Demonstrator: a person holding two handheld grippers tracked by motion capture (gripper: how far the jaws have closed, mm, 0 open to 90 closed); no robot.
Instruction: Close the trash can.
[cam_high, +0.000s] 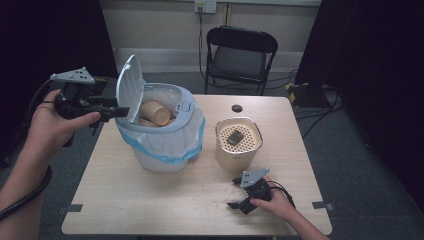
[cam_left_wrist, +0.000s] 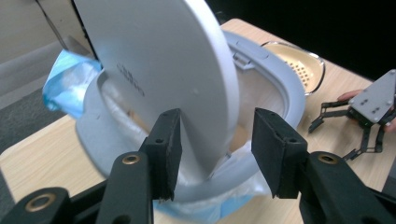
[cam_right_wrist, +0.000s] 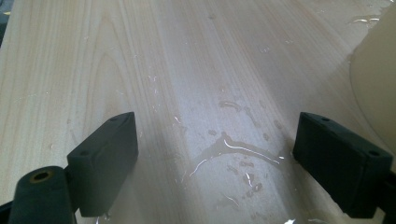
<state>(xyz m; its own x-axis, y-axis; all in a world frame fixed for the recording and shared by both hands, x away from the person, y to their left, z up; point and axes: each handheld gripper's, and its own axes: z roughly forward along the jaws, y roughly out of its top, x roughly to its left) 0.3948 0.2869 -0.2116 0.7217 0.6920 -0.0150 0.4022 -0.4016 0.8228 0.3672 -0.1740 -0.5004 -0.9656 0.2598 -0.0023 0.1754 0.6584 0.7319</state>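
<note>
At the centre left of the high view, on the wooden table (cam_high: 150, 200), stands a white bin (cam_high: 162, 127) lined with a blue-edged bag (cam_high: 165, 150) and holding brown paper cups (cam_high: 155, 114). Its lid (cam_high: 128, 87) stands raised on edge at the bin's left rim. To the right of centre sits a cream container (cam_high: 238, 141) with a perforated top and a small dark item resting on it.

The left gripper (cam_high: 112, 111) sits at the upper left with its jaws partly open and straddling the lid's edge; in the left gripper view one pad (cam_left_wrist: 170, 149) lies against the lid (cam_left_wrist: 159, 70), while the other stands clear of it. The right gripper (cam_high: 239, 194), at the lower right, rests on the table with jaws spread wide and empty.

Risk, as judged: with only one pad bearing, the lid may slip free and drop shut, or a sideways push may tip the light bin. Wet streaks (cam_right_wrist: 233, 149) on the table before the right gripper could let things slide.
</note>
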